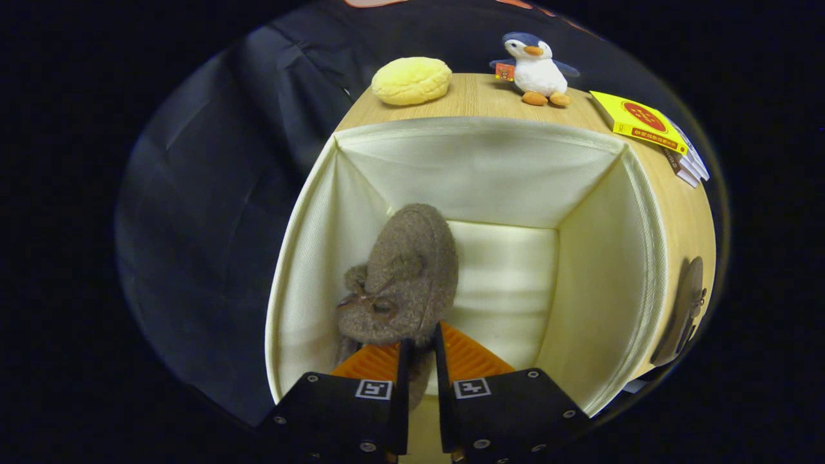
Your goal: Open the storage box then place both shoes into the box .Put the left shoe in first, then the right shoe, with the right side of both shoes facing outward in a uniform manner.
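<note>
The claw pinches a fuzzy grey-brown shoe by its heel end, both fingers pressed close on the thin edge of the material, with only a narrow gap between them. The shoe hangs just ahead of the fingers, inside the open storage box, toward the box's left wall and above its pale floor; whether it already touches the floor I cannot tell.

The box's top is open and its cream fabric lining is plain to see, so the opening step looks done. The shoe in the claw appears to be the first of the pair, so the task seems to be in the middle of placing it. A second shoe of the same fuzzy make lies outside the box, off to the right of the fingers and beside the box's outer wall; it is still to be fetched and set in alongside.

Beyond the box, on the wooden counter, sit a yellow bun-shaped cushion, a plush penguin and a stack of books.
</note>
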The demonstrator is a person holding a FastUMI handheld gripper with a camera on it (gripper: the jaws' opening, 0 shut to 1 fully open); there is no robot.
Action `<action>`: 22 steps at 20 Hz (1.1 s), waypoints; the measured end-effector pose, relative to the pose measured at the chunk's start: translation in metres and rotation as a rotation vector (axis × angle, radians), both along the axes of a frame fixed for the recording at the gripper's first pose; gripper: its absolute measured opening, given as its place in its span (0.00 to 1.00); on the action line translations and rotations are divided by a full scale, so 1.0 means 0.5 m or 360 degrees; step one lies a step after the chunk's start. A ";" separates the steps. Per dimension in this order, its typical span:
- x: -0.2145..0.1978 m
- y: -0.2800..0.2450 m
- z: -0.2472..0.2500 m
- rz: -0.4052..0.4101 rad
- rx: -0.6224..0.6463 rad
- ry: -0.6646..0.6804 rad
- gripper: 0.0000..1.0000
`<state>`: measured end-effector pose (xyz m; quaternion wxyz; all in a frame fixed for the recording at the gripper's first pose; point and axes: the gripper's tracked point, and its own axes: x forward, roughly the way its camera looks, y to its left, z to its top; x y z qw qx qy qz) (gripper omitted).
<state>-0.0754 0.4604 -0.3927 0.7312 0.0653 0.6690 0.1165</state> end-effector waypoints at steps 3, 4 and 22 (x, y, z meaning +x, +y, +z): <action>-0.001 -0.008 0.036 -0.0020 0.0139 0.0000 0.35; 0.007 -0.009 0.060 -0.0033 0.0218 -0.0021 0.39; -0.037 -0.671 0.127 -0.0335 0.0056 -0.0423 0.93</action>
